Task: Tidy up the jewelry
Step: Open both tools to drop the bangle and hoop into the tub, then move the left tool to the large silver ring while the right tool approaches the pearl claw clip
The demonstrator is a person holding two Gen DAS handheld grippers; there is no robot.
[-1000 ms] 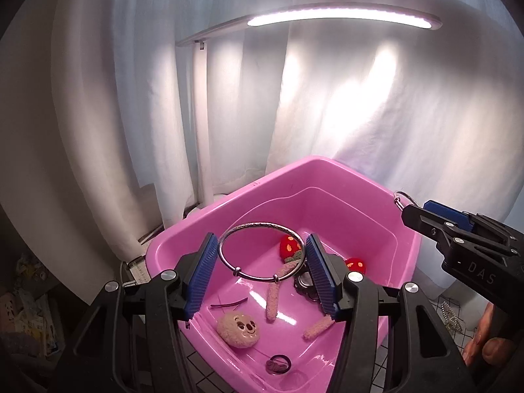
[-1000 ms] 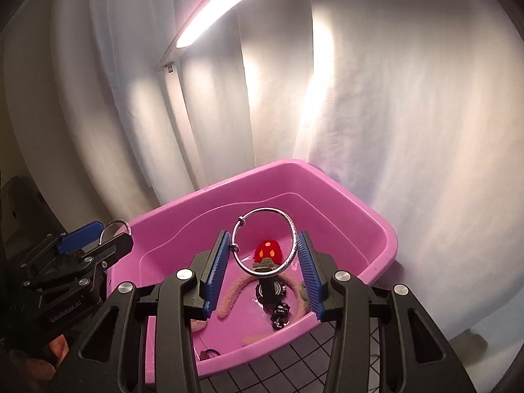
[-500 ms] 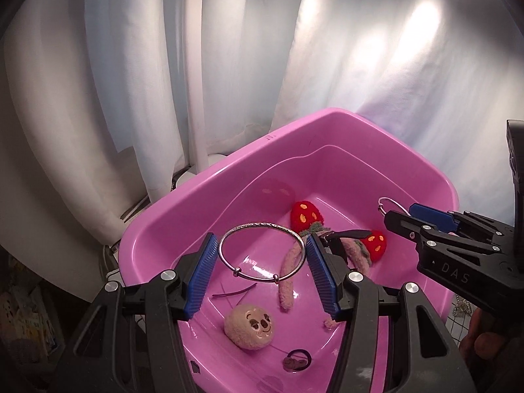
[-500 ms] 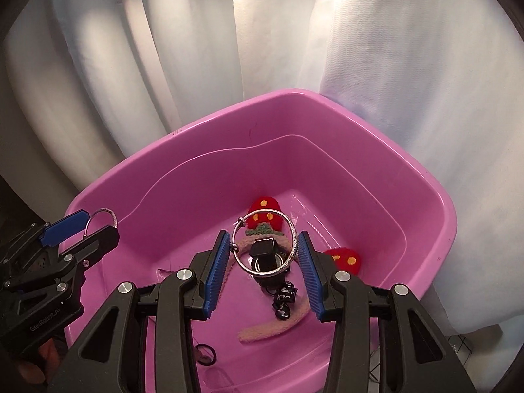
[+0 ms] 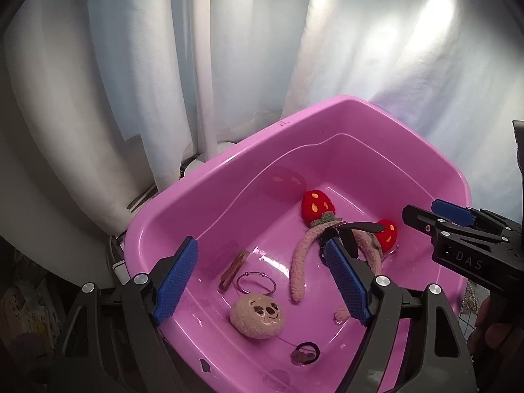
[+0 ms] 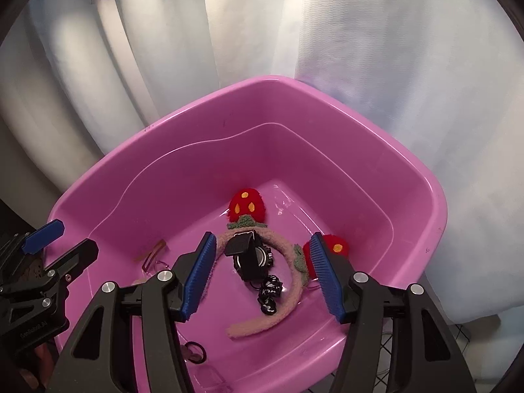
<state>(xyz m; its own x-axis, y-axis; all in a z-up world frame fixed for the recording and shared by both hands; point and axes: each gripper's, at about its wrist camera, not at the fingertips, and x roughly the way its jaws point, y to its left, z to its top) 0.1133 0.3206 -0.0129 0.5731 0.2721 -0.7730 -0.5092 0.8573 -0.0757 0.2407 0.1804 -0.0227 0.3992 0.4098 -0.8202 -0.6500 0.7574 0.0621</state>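
A pink tub (image 5: 229, 167) (image 6: 435, 203) holds the jewelry. A thin silver bangle (image 5: 256, 283) lies flat on its floor beside a brown hair clip (image 5: 233, 270) (image 6: 153, 252). A fuzzy headband with red strawberries (image 5: 317, 203) (image 6: 246, 206), a black watch (image 6: 251, 258), a plush face (image 5: 257, 316) and a dark hair tie (image 5: 305, 353) (image 6: 195, 351) also lie inside. My left gripper (image 5: 262, 281) is open and empty above the tub. My right gripper (image 6: 262, 275) is open and empty over the watch; the second bangle is not visible in its view.
White curtains hang behind the tub. A white lamp post (image 5: 204, 65) stands at the tub's back left. A black grid mat (image 6: 386, 337) shows under the tub's right front corner.
Both grippers have opened wide and the silver bangles they held are gone from the fingers. One bangle now lies on the tub floor. Both cameras have tilted down toward the tub.
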